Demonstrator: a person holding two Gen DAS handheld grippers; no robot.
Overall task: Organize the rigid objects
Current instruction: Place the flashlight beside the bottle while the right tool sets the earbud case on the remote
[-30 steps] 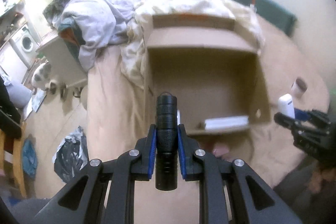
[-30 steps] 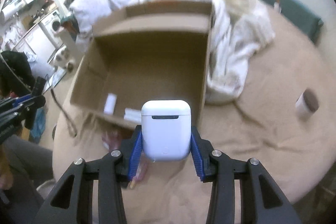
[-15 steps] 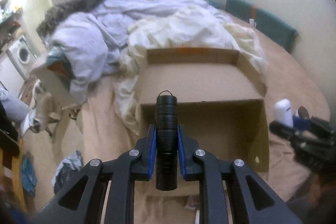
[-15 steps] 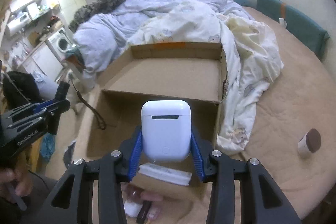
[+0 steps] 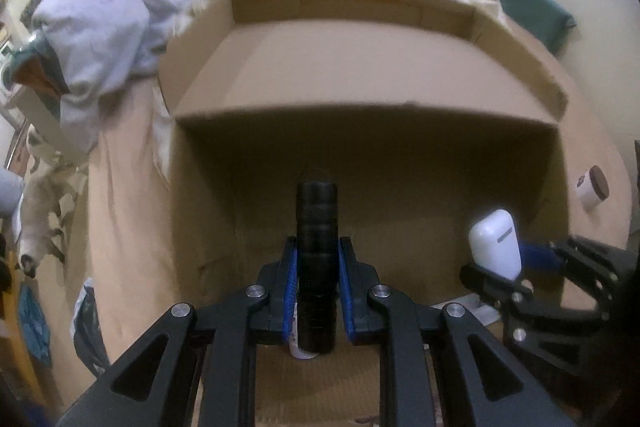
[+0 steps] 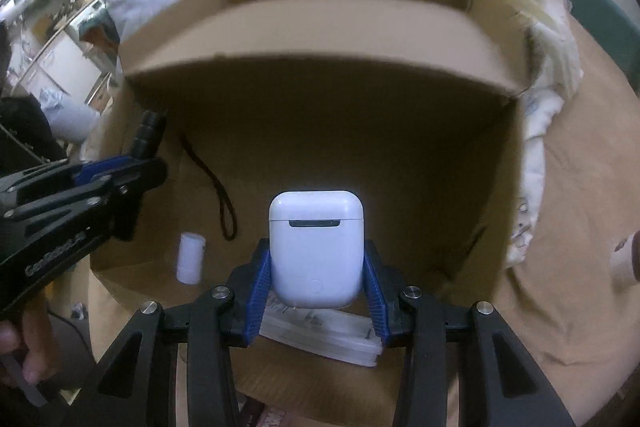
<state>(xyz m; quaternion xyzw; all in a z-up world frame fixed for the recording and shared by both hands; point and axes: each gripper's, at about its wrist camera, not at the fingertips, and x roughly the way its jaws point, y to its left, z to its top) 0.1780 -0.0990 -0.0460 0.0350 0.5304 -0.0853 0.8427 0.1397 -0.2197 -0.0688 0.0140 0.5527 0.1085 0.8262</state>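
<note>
My left gripper (image 5: 318,263) is shut on a black flashlight (image 5: 317,251), held upright over the inside of an open cardboard box (image 5: 360,75). The flashlight's wrist strap (image 6: 218,187) dangles into the box. My right gripper (image 6: 316,267) is shut on a white earbud case (image 6: 316,247), also over the box (image 6: 320,27). Each gripper shows in the other's view: the right gripper (image 5: 516,259) with the earbud case (image 5: 496,247) at the right, the left gripper (image 6: 132,167) with the flashlight (image 6: 148,135) at the left. A small white cylinder (image 6: 191,258) and a flat white packet (image 6: 324,331) lie on the box floor.
The box sits on a beige bedsheet (image 5: 124,227). Crumpled white and pale blue bedding (image 5: 120,7) is piled behind and beside it. A small white jar with a brown end (image 5: 592,187) lies on the sheet to the right. A hand (image 6: 28,343) grips the left tool.
Both grippers have come forward and down over the box, whose interior now fills each view. Each still holds its object.
</note>
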